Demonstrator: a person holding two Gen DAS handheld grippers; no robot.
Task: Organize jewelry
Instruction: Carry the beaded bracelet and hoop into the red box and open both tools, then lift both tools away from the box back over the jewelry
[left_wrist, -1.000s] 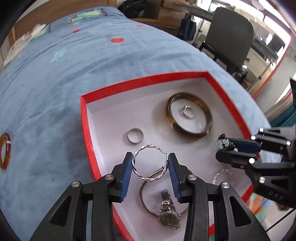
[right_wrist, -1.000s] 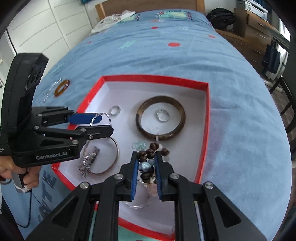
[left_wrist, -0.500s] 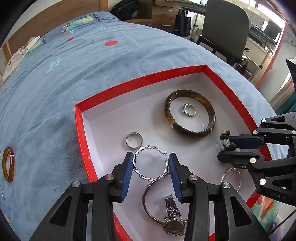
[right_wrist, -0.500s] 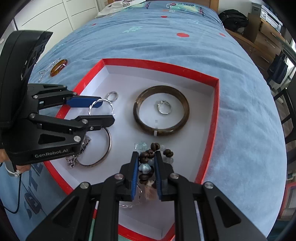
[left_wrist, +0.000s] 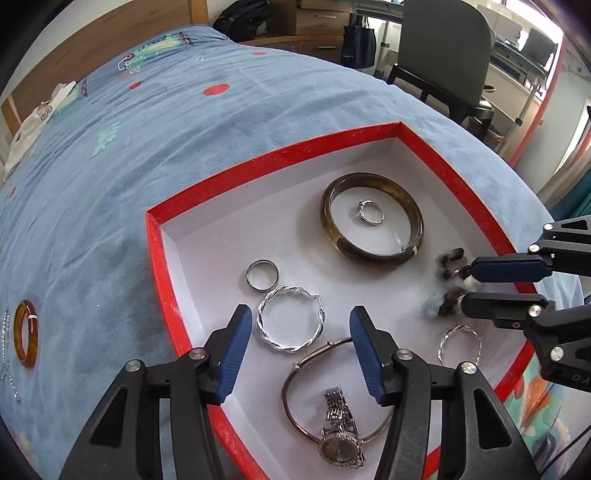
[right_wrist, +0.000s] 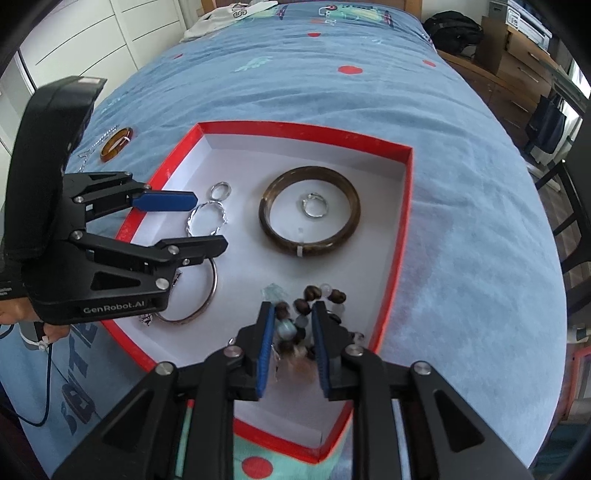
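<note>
The left gripper (left_wrist: 299, 345) has just been opening; its blue ribbed pads stand clear of the twisted silver hoop earring (left_wrist: 291, 319), which lies flat between them on the white floor of the red-rimmed box (left_wrist: 258, 166). Light, stiff and slippery, it looks best pinched across its rim. The right gripper (right_wrist: 293, 341), easing apart, loosely brackets the limp brown-and-pale bead bracelet (right_wrist: 303, 314).

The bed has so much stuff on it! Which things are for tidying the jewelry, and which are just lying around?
For the job:
- red box
- twisted hoop, let go by the left tool as it opened
- bead bracelet between the right tool pads, which have begun opening
- amber bangle outside the box

Just lying around:
- chair
- backpack
- white cloth
</note>
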